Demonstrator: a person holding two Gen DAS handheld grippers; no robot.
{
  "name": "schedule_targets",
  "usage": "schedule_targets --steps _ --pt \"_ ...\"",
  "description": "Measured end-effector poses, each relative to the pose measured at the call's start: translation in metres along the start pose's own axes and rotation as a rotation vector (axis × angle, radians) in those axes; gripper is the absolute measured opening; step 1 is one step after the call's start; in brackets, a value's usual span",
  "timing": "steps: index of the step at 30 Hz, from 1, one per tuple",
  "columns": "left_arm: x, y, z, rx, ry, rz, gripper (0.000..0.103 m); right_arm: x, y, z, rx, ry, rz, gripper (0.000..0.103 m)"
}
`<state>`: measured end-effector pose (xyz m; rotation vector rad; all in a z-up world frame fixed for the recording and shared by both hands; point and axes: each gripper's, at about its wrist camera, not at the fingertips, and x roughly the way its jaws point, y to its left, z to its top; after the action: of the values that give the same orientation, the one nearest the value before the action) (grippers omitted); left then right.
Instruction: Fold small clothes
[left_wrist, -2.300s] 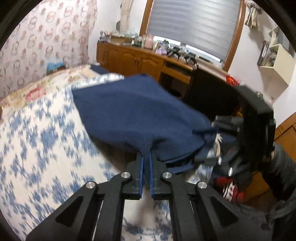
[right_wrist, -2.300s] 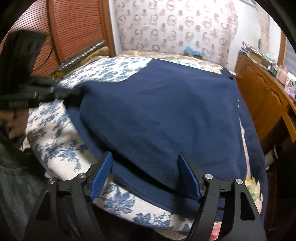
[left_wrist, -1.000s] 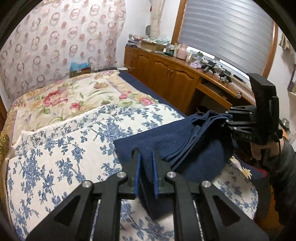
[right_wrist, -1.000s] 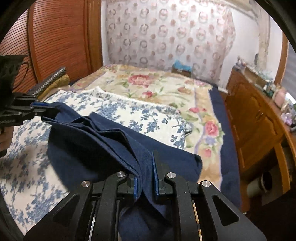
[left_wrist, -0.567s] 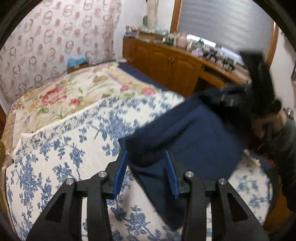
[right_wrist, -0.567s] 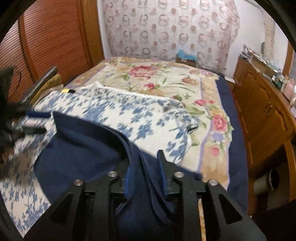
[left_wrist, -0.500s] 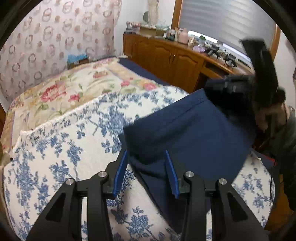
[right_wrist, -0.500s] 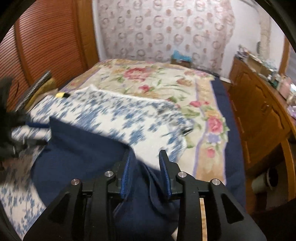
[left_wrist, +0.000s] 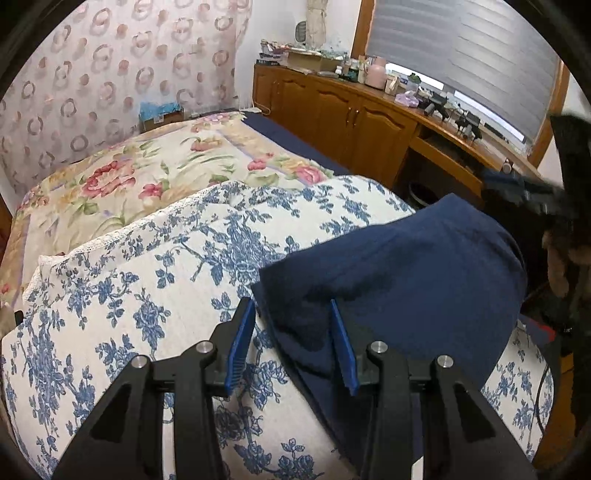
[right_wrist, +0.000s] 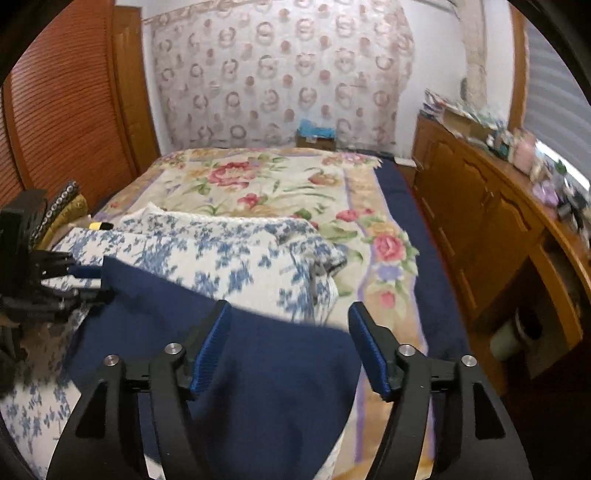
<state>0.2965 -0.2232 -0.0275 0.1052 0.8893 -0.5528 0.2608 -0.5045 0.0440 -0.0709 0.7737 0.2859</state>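
Releasing the fold: the dark navy fabric garment (left_wrist: 399, 266) lies on the blue-floral white quilt (left_wrist: 147, 288). Your left gripper (left_wrist: 291, 339) stands parted around its corner; your right gripper (right_wrist: 290, 347) is opening, pads clear. Withdraw both without dragging cloth.

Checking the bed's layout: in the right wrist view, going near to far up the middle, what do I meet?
Right gripper, navy garment, blue-flowered quilt, rose-patterned bedspread, cardboard box, ring-patterned curtain.
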Motion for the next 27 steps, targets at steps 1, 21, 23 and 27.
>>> schedule_targets --steps 1,21,23,27 --pt "0.0 0.001 0.001 -0.005 -0.004 0.002 0.04 0.0 -0.002 -0.004 0.012 0.009 0.002 0.074" --pt "0.029 0.016 0.003 -0.104 0.059 -0.102 0.044 0.05 -0.027 -0.043 0.208 0.157 0.172 0.057" --pt "0.03 0.014 0.004 -0.1 0.057 -0.108 0.041 0.048 -0.022 -0.042 0.187 0.147 0.182 0.046" --pt "0.03 0.014 0.008 -0.1 0.051 -0.139 0.021 0.04 -0.011 -0.04 0.135 0.115 0.159 0.023"
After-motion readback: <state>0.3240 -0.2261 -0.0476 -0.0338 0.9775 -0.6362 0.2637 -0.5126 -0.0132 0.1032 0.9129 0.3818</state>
